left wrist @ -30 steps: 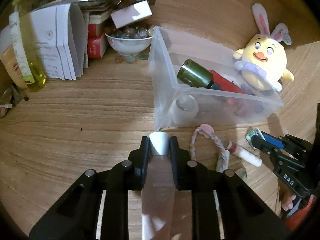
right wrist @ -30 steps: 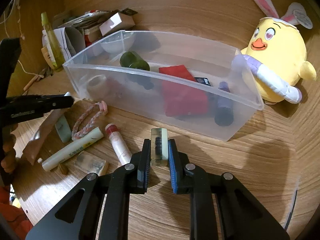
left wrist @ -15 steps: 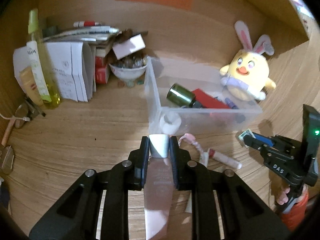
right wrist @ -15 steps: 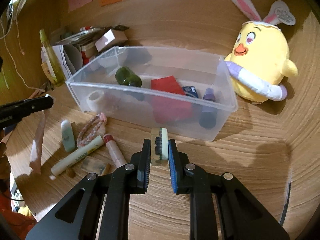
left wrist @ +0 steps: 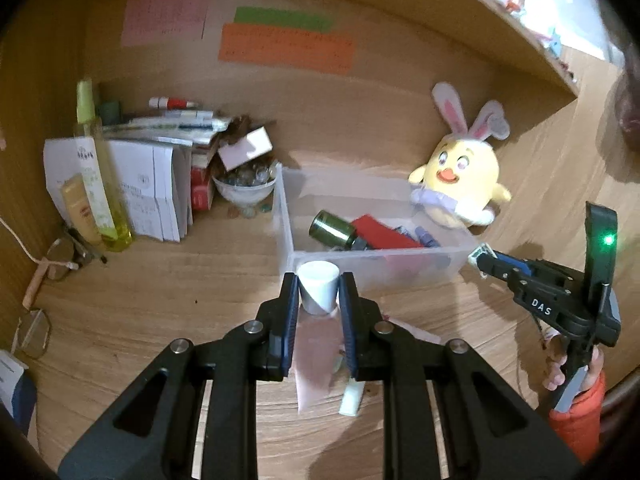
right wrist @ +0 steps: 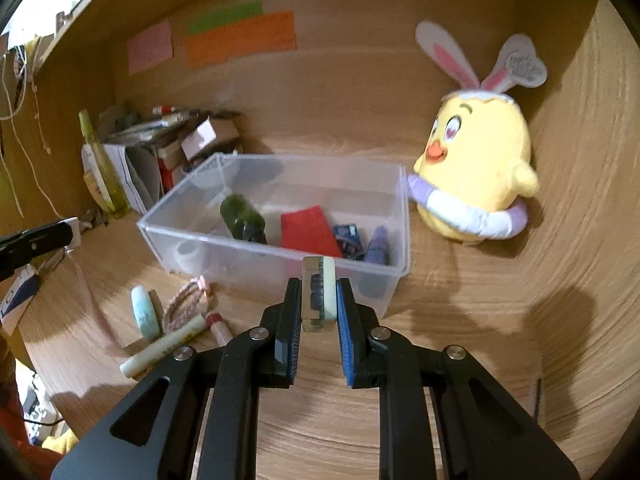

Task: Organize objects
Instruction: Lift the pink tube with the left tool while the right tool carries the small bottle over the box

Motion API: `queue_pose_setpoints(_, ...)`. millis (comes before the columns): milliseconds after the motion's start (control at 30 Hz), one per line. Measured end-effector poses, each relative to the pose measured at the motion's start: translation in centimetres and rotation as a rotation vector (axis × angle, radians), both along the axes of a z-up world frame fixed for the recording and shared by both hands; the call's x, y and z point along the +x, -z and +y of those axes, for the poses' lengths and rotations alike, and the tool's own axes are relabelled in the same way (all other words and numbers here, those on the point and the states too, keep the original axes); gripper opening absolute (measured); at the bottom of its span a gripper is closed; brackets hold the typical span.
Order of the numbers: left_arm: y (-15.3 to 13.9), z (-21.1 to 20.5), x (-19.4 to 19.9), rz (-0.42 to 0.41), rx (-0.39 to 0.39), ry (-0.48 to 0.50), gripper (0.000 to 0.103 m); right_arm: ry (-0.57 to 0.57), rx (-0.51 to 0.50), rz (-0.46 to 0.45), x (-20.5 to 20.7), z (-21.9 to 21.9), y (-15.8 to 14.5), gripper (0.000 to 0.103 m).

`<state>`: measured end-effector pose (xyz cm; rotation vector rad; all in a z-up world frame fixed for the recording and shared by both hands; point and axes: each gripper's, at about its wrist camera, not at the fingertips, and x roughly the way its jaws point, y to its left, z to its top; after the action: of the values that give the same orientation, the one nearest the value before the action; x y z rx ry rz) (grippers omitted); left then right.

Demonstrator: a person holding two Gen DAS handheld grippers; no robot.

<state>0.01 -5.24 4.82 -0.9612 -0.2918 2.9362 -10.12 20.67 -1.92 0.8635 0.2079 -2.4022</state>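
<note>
My left gripper point(left wrist: 318, 286) is shut on a pink tube with a white cap point(left wrist: 317, 292), held above the desk in front of the clear plastic bin point(left wrist: 285, 216). My right gripper point(right wrist: 319, 292) is shut on a small pale green flat block point(right wrist: 319, 294) just before the bin's point(right wrist: 276, 254) near wall. The bin holds a green bottle point(right wrist: 242, 220), a red box point(right wrist: 308, 228), a blue packet and a purple bottle. On the desk left of the bin lie a mint tube point(right wrist: 143, 312), a braided cord point(right wrist: 185, 306), a cream stick point(right wrist: 162, 347) and a red-capped stick point(right wrist: 218, 326).
A yellow chick plush with bunny ears point(right wrist: 476, 176) sits right of the bin. At the back left stand papers point(left wrist: 148, 192), a yellow-green bottle point(left wrist: 98, 172), a bowl of marbles point(left wrist: 245, 186) and boxes. Glasses point(left wrist: 36, 320) lie at the left edge. A person's hand point(left wrist: 560, 368) holds the right gripper's handle.
Both grippers have risen with their objects still held, so the bin looks smaller and farther and the back wall's coloured notes have come into view.
</note>
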Motion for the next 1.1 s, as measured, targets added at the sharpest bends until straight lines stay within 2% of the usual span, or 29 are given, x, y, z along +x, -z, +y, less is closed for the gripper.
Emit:
queue_pose_setpoints(300,-3.6,1.8,0.8,0.119,-0.046,0.036,0.020,0.013,-0.040,0.041,0.1,0.4,-1.8,0.015)
queue_pose_setpoints(500,-5.4,2.3,0.0,0.175,-0.041,0.051,0.020,0.012,-0.053,0.059,0.0,0.3,-2.5,0.015)
queue_pose_setpoints(833,-7.6,2.1,-2.3,0.222,-0.009,0.054,0.020,0.028,-0.083,0.088,-1.1,0.4,-3.8,0.015)
queue_pose_setpoints(1100,-7.7,1.8,-5.2,0.231,-0.035,0.009,0.020,0.016,-0.082,0.102,-2.0,-0.5,-4.2,0.015)
